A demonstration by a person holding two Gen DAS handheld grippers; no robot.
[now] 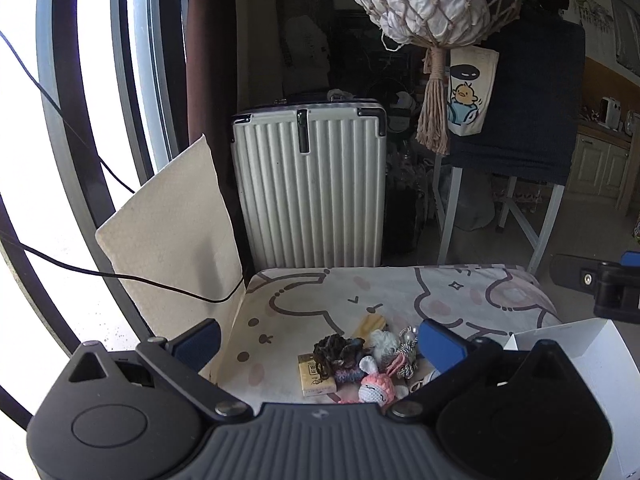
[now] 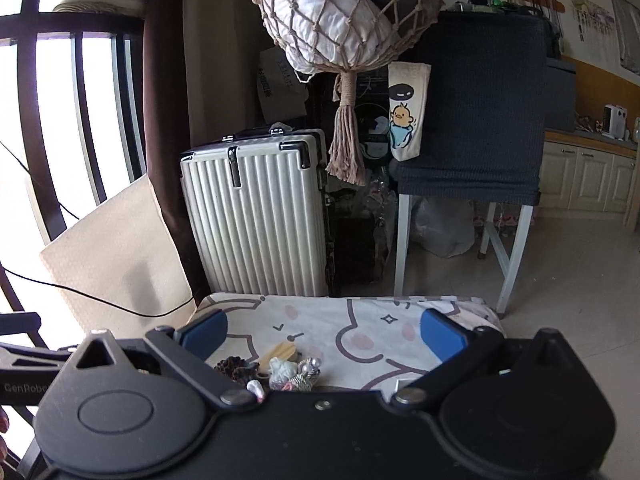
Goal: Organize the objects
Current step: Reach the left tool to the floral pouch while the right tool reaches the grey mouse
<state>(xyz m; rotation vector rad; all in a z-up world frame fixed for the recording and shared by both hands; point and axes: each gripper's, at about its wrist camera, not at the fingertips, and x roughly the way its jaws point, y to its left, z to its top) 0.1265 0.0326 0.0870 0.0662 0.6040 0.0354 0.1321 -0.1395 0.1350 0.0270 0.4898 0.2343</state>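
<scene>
both blue-padded fingers of the left gripper stand wide apart in the left wrist view, released and grasping nothing, held above a small heap of trinkets on the cartoon-print cloth. between the fingers lie a dark scrunchie resting partly on a yellow card box, a pink-and-white crocheted bunny at the near edge, a white fluffy charm just behind it, a striped keychain to its right and a pale wooden piece tilted at the back of the heap. all of these touch or overlap one another. a white box sits on the cloth to the right of the heap, open at the top. part of the other gripper's black frame shows at the right edge. behind the cloth stand a ribbed white suitcase, a leaning beige board with a black cable across it, and a chair draped in dark fabric.

seen from the right wrist view, the right gripper is likewise spread open and empty, hovering over the same cloth. the heap lies toward its left finger: the scrunchie, the wooden piece, the white fluffy charm and the striped keychain, the nearer items hidden by the gripper body. a knotted net bag holding white cloth hangs above the suitcase.
</scene>
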